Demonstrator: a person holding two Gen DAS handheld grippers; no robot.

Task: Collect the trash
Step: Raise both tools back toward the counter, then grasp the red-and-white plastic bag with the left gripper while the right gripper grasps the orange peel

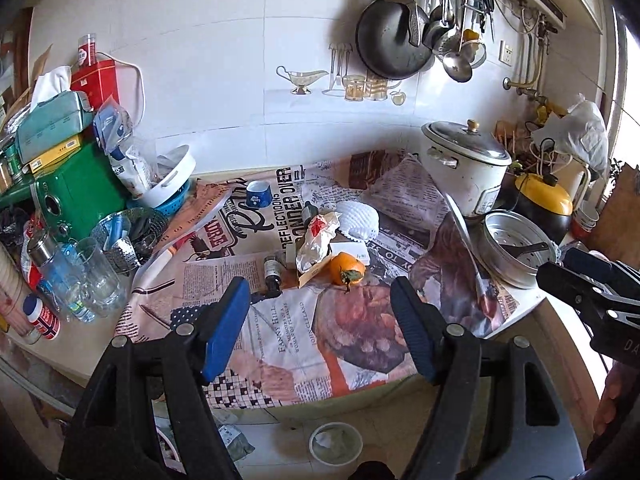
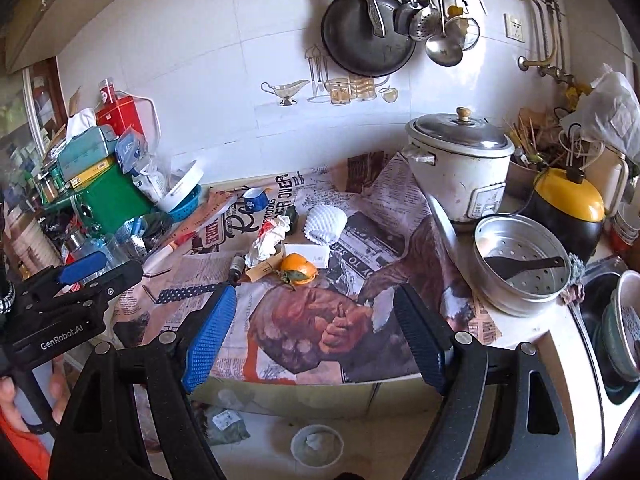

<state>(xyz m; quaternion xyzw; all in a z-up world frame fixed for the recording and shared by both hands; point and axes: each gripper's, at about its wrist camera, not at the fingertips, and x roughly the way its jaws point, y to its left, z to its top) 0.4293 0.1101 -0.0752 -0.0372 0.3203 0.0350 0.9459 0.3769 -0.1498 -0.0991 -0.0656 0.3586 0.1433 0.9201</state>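
On the newspaper-covered counter (image 1: 288, 332) lies a cluster of trash: a crumpled white and red wrapper (image 1: 316, 236) (image 2: 269, 238), a white foam fruit net (image 1: 360, 220) (image 2: 325, 222), an orange fruit (image 1: 347, 268) (image 2: 298, 268), small dark bottles (image 1: 273, 274) (image 2: 237, 266), a white card (image 2: 306, 254) and a blue cup (image 1: 258, 195) (image 2: 255, 199). My left gripper (image 1: 320, 300) is open and empty, held before the counter's front edge. My right gripper (image 2: 314, 312) is open and empty, beside it to the right. A small white bin (image 1: 335, 442) (image 2: 317, 446) stands on the floor below.
A white rice cooker (image 1: 466, 168) (image 2: 460, 168) and metal steamer pot (image 1: 518, 246) (image 2: 520, 260) stand at right. A green box (image 1: 80, 192), glass jars (image 1: 92, 276) and a metal basket (image 1: 128, 236) crowd the left. Pans and ladles (image 1: 396, 40) hang above. A sink (image 2: 612, 332) lies far right.
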